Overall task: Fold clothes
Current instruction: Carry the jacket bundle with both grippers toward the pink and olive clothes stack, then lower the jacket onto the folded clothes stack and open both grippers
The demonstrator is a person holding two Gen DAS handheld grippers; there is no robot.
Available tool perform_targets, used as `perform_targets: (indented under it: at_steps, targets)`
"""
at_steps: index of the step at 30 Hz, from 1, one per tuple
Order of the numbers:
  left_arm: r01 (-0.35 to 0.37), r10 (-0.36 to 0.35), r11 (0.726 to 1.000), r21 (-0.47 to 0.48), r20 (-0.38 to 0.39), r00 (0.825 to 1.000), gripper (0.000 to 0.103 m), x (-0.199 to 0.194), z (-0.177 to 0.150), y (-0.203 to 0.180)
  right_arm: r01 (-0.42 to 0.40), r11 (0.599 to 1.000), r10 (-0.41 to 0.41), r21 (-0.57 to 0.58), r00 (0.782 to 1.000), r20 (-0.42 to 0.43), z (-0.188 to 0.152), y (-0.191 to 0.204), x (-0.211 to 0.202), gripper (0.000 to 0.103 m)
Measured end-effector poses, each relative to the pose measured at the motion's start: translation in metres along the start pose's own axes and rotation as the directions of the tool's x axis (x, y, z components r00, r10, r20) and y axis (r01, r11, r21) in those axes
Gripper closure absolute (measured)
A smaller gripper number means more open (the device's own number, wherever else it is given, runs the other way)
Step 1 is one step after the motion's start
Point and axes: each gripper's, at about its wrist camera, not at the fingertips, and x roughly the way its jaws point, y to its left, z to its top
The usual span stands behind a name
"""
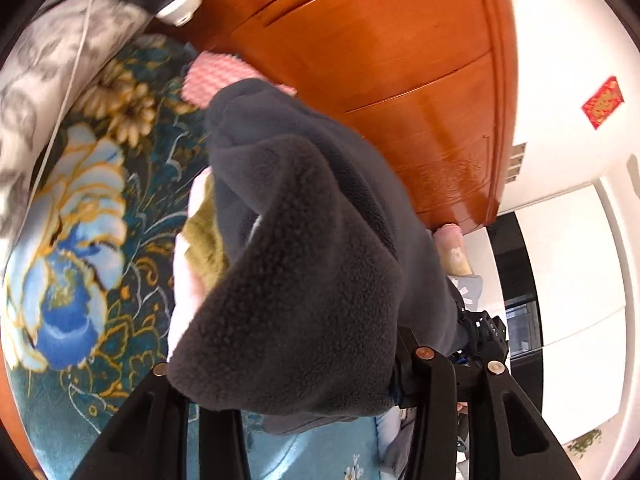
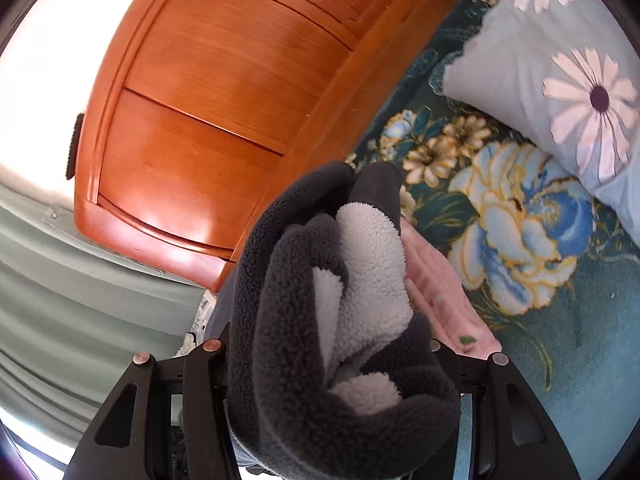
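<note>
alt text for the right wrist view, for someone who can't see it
A bunched dark grey fleece garment with pale lining sits between the fingers of the right gripper. Behind it lie a pink cloth, a floral blue blanket, a flowered pillow and an orange wooden headboard.

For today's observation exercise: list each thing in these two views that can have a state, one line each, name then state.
dark grey fleece garment: bunched, lifted off the bed, white lining showing in the right wrist view.
left gripper: shut on the fleece.
right gripper: shut on the fleece.
pink garment: lying flat on the bedspread.
floral pillow: resting on the bedspread.
wooden headboard: upright behind the bed.
</note>
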Motion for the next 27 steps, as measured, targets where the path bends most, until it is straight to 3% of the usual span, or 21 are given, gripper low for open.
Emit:
perform_targets:
  at_steps: [4, 8, 12, 16, 18, 21, 23, 27]
  targets:
    - [-0.001, 0.001, 1.000, 0.012, -0.021, 1.000, 0.050, -0.001, 0.003, -0.001, -0.022, 0.999, 0.022, 0.047, 1.000, -0.005, -0.013, -0.015, 0.003, 0.045]
    - [0.002, -0.005, 0.998, -0.055, -0.055, 0.998, 0.044, -0.011, 0.011, -0.006, -0.036, 0.996, 0.037, 0.076, 0.999, -0.009, -0.008, -0.015, -0.006, 0.039]
    - [-0.027, 0.020, 0.995, -0.093, -0.074, 0.997, 0.037, -0.030, 0.008, -0.007, -0.002, 0.996, -0.002, 0.091, 0.999, 0.040, -0.004, -0.016, -0.033, 0.031]
    - [-0.117, 0.115, 0.988, -0.100, -0.024, 0.993, 0.029, -0.052, 0.014, -0.003, 0.051, 0.989, -0.070, 0.138, 0.989, 0.130, -0.008, -0.026, -0.070, 0.030]
    - [-0.195, 0.198, 0.976, -0.095, 0.028, 0.980, 0.028, -0.065, 0.017, -0.002, 0.081, 0.984, -0.108, 0.160, 0.980, 0.166, -0.010, -0.031, -0.089, 0.030]
    - [-0.294, 0.296, 0.955, -0.032, 0.108, 0.949, 0.028, -0.083, 0.013, -0.017, 0.166, 0.981, -0.181, 0.099, 0.968, 0.176, -0.015, -0.017, -0.102, 0.030]
    - [-0.327, 0.316, 0.943, 0.059, 0.141, 0.938, 0.028, -0.082, 0.007, -0.042, 0.221, 0.974, -0.227, 0.053, 0.957, 0.182, -0.018, -0.004, -0.109, 0.030]
    - [-0.376, 0.341, 0.896, 0.234, 0.177, 0.923, 0.028, -0.068, -0.007, -0.083, 0.265, 0.954, -0.244, -0.142, 0.958, 0.149, -0.035, 0.045, -0.081, 0.030]
